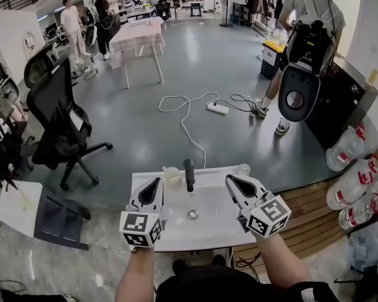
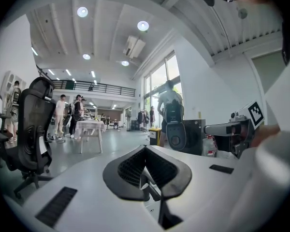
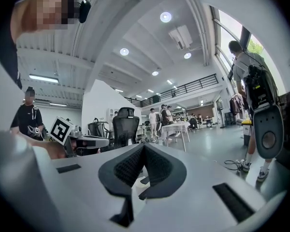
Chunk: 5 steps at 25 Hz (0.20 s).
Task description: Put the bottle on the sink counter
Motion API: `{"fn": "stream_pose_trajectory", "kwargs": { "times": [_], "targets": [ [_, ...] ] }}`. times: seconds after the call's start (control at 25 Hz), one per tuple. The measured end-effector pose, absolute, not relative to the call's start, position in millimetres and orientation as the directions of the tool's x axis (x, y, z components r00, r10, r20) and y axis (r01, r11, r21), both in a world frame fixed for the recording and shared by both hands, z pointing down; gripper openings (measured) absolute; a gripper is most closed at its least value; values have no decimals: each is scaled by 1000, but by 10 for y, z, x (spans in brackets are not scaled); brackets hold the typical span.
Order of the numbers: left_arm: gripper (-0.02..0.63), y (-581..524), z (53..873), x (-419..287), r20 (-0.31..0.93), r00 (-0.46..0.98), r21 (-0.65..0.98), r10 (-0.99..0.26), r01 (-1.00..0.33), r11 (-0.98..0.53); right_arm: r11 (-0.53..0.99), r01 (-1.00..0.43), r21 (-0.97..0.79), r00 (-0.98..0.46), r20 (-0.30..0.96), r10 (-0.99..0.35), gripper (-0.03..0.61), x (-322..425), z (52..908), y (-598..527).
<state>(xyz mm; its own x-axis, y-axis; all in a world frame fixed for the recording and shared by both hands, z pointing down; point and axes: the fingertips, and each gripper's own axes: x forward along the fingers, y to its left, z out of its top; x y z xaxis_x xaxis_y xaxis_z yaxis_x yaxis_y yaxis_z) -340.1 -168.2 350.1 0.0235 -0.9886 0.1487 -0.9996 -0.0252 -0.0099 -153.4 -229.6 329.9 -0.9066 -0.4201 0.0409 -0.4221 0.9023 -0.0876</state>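
My left tongs (image 1: 155, 184) and right tongs (image 1: 232, 181) are both clenched on nothing. They hover side by side over the white sink (image 1: 214, 200), one on each side of the black tap (image 1: 189, 175). The small pale bottle (image 1: 171, 175) stands on the sink's back surface, just left of the tap and just beyond my left tongs.

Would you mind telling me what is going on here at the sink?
A person holds a claw in each hand above a white sink with a black tap. The left claw and the right claw are both shut and empty. Neither has a bottle; large bottles sit off to the right.
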Motion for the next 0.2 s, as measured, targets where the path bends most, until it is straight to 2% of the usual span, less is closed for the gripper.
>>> {"fn": "stream_pose_trajectory", "kwargs": {
  "times": [0.2],
  "targets": [
    [6, -1695, 3526, -3399, 157, 43, -4, -987, -999, -44, 902, -423, -89, -906, 48, -420, 12, -1579, 3320, -2250]
  ]
}}
